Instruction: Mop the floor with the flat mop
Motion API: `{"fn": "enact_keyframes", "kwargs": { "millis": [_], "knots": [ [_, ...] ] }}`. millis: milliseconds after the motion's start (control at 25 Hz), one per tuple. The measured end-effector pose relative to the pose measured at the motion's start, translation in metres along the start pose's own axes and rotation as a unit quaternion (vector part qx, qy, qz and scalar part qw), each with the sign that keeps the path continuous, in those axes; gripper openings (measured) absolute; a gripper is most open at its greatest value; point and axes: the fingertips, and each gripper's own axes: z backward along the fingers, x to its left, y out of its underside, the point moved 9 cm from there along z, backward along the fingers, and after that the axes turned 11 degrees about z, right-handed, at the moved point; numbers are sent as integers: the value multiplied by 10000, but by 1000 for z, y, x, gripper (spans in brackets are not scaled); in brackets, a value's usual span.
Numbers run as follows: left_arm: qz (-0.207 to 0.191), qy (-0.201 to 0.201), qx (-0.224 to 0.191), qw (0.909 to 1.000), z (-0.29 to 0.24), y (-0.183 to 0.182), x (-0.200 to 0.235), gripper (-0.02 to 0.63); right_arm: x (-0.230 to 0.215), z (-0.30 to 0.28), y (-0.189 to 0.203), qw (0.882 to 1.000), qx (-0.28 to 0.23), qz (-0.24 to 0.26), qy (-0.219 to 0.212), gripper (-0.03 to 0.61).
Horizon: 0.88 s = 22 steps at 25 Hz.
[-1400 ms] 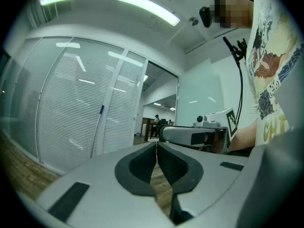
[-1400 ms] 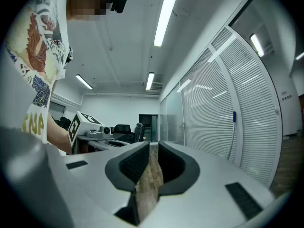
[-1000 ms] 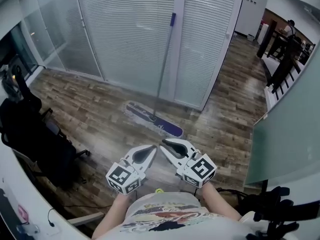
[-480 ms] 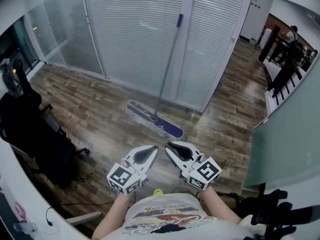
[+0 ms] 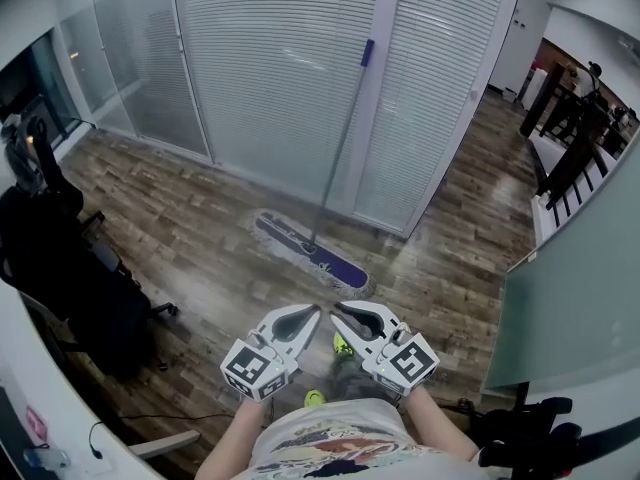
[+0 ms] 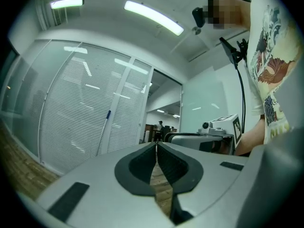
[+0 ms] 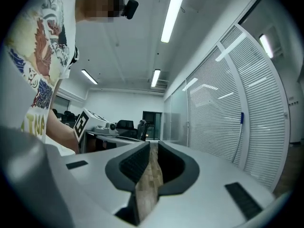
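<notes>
Since a second ago the person has come closer to the flat mop (image 5: 310, 251): its purple head now lies just ahead of both tools, and a yellow-green shoe (image 5: 341, 345) shows between them. The mop itself stands where it did, its head flat on the wooden floor (image 5: 180, 218) and its handle leaning up against the frame of the white blinds (image 5: 270, 68), blue end uppermost.

The left tool (image 5: 312, 313) is pressed together with nothing in it, tips meeting in its own view (image 6: 156, 144). The right tool (image 5: 338, 314) is likewise closed and empty (image 7: 151, 144). Neither touches the mop, which stands well ahead as a thin pole with a blue end in both gripper views (image 6: 106, 122) (image 7: 241, 127).

Pale print on the mop pad is too small to read. Each tool's cube carries black-and-white square markers. A black chair (image 5: 60, 268) stands at the left.
</notes>
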Motion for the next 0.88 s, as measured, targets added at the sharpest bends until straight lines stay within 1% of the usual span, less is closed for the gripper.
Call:
{"fn": "enact_keyframes", "kwargs": {
  "millis": [120, 280, 440, 520, 640, 760, 880],
  "knots": [
    [-13, -92, -4, 10000, -13, -4, 16, 14, -22, -8, 9, 9998, 82, -160, 77, 61],
    [47, -237, -52, 9997, -31, -12, 43, 14, -57, -27, 21, 9996, 118, -228, 117, 61],
    [13, -268, 62, 9996, -64, -18, 71, 14, -102, -41, 38, 9994, 70, -286, 166, 61],
    [4, -309, 125, 9994, -93, -23, 86, 15, -132, -45, 45, 9993, 79, -341, 161, 61],
    [-82, -381, 308, 9988, -146, -31, 113, 15, -182, -54, 59, 9998, 97, -189, 33, 61],
    [-211, -347, 428, 9983, -200, -40, 130, 15, -230, -59, 72, 9991, 65, -430, 11, 61],
    [-262, -234, 450, 9984, -252, -48, 146, 15, -281, -64, 83, 9989, 64, -465, 47, 61]
  ]
}}
